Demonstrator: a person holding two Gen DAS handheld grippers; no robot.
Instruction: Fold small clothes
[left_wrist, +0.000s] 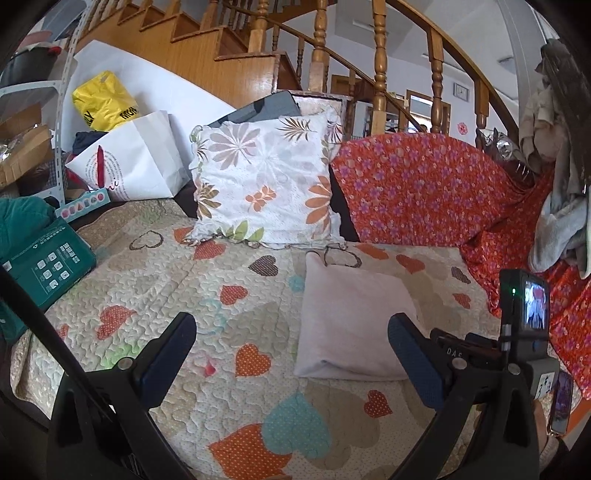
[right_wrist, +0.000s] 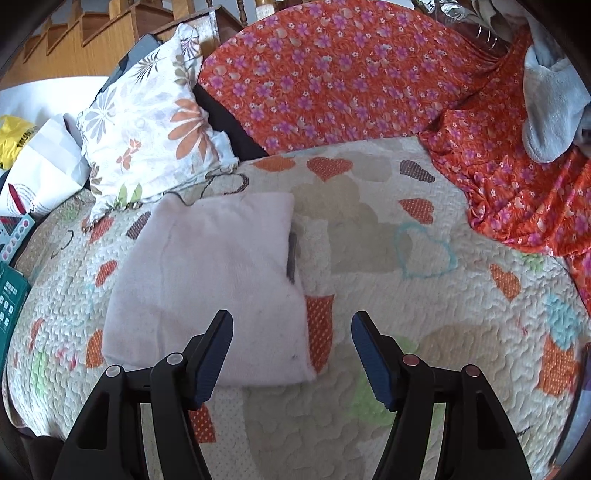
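A pale pink garment (left_wrist: 347, 317) lies folded into a flat rectangle on the heart-patterned quilt (left_wrist: 229, 280). It also shows in the right wrist view (right_wrist: 214, 291), with a dark strip at its right edge. My left gripper (left_wrist: 291, 350) is open and empty, above the quilt just left of the garment's near edge. My right gripper (right_wrist: 291, 354) is open and empty, over the garment's near right corner; its left finger (right_wrist: 214, 354) overlaps the cloth. The right gripper's body shows in the left wrist view (left_wrist: 517, 332).
A floral cushion (left_wrist: 266, 177) leans at the back, beside an orange flowered cloth (left_wrist: 424, 184) over the sofa back. A white paper bag (left_wrist: 136, 158), yellow bag (left_wrist: 103, 99) and green box (left_wrist: 48, 258) sit left. Grey clothes (right_wrist: 550, 99) hang at the right.
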